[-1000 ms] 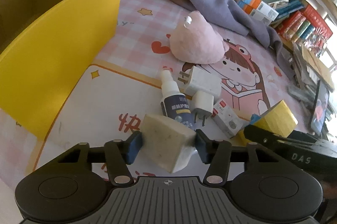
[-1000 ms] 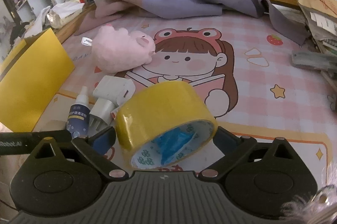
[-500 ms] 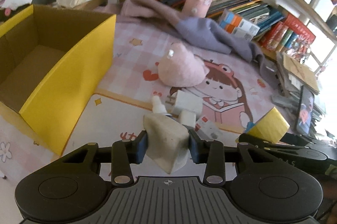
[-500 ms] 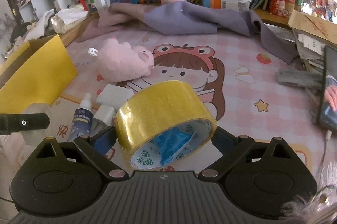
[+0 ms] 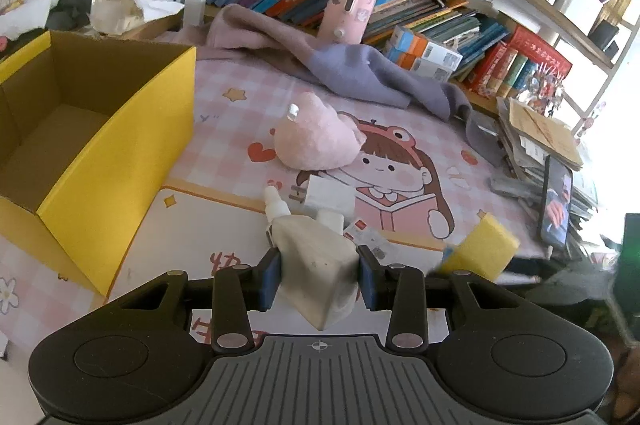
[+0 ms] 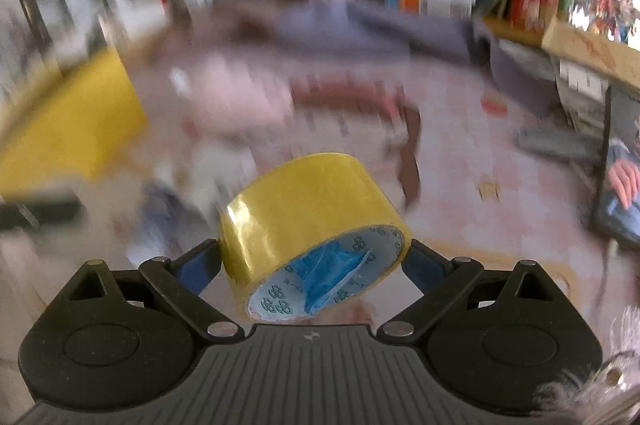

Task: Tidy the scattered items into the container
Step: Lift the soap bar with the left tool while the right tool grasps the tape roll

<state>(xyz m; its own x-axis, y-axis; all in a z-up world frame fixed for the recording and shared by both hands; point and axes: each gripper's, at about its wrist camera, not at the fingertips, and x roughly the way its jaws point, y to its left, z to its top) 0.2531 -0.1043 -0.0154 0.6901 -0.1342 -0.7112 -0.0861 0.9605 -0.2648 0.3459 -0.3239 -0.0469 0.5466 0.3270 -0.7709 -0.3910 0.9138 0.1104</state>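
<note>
My left gripper [image 5: 319, 275] is shut on a beige block-shaped eraser [image 5: 316, 267] and holds it above the pink cartoon mat. The open yellow cardboard box [image 5: 120, 161] stands to its left, its inside bare. On the mat beyond lie a pink plush toy [image 5: 316, 141], a white charger plug [image 5: 328, 191], a small spray bottle [image 5: 276, 207] and a small card packet [image 5: 366, 233]. My right gripper [image 6: 316, 253] is shut on a yellow roll of tape [image 6: 308, 209]; that roll [image 5: 486, 245] also shows at the right of the left wrist view. The right wrist view is motion-blurred.
A purple-grey cloth [image 5: 360, 73] lies along the back of the mat before rows of books [image 5: 420, 21]. A pink case [image 5: 352, 5] leans on the books. A stack of papers [image 5: 540, 137] and a phone [image 5: 556, 201] sit at the right.
The left gripper closed tighter on the eraser and lifted it off the mat, so the box interior came into view. The right gripper rose slightly with the tape, and its view is now blurred.
</note>
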